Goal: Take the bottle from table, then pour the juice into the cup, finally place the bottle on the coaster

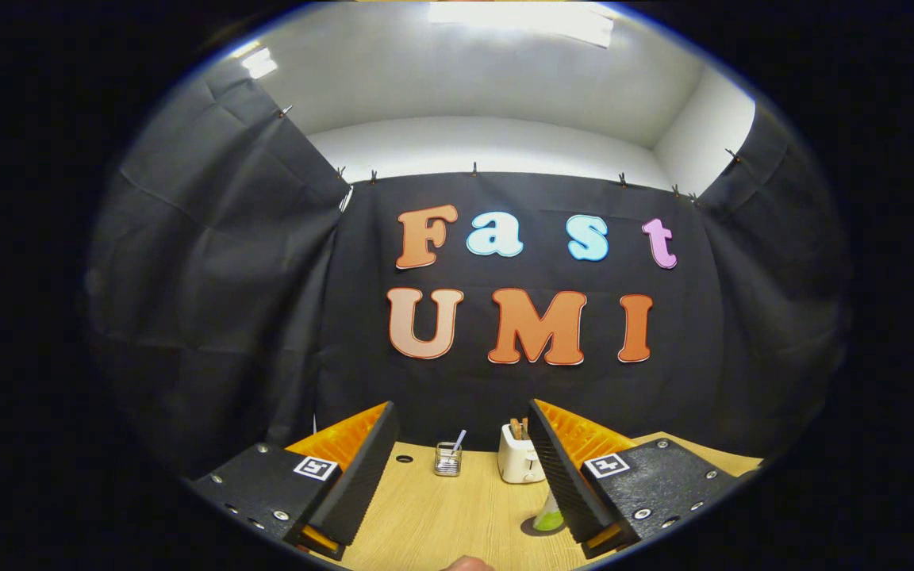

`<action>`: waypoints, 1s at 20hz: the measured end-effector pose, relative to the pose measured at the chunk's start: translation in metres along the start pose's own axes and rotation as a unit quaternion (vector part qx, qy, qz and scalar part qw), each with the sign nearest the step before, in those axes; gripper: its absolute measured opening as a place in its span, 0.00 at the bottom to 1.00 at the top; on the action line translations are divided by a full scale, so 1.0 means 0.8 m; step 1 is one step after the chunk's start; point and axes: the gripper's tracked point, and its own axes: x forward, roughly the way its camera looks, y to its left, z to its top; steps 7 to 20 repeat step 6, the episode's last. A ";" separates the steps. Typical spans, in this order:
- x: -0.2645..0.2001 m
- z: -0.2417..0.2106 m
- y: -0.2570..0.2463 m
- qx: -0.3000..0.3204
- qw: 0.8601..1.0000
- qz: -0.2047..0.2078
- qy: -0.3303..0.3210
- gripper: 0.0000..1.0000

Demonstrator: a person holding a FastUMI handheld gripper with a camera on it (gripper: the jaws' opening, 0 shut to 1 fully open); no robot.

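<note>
1. Two fingers of the gripper (457, 468) stand wide apart w/ nothing between them but bare table (425, 515). Jaws open, no grip. Tilted up toward the booth wall, so most of the tabletop is under the cam.
2. Left-ish, beyond the fingers: small clear holder (447, 460) w/ a stick or spoon in it, near the back edge. Looks parked out of the work zone; not a task item afaict. Could it be the cup? Can't tell.
3. Mid: white toaster (519, 464) w/ bread in the slots, just beside the right finger's inner face, also at the back.
4. Right: green-bottomed clear thing (550, 517), mostly hidden behind the right finger, standing on the table. Prob the juice bottle, but too little shows to be sure.
5. Coaster: can't say where it lies.
6. Stage: open jaws + prob bottle standing on the table fits either pre-pickup or post-release. If it sits on a coaster, that's hidden.
</note>
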 end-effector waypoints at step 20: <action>-0.011 0.006 -0.003 -0.010 1.000 0.011 -0.011 0.97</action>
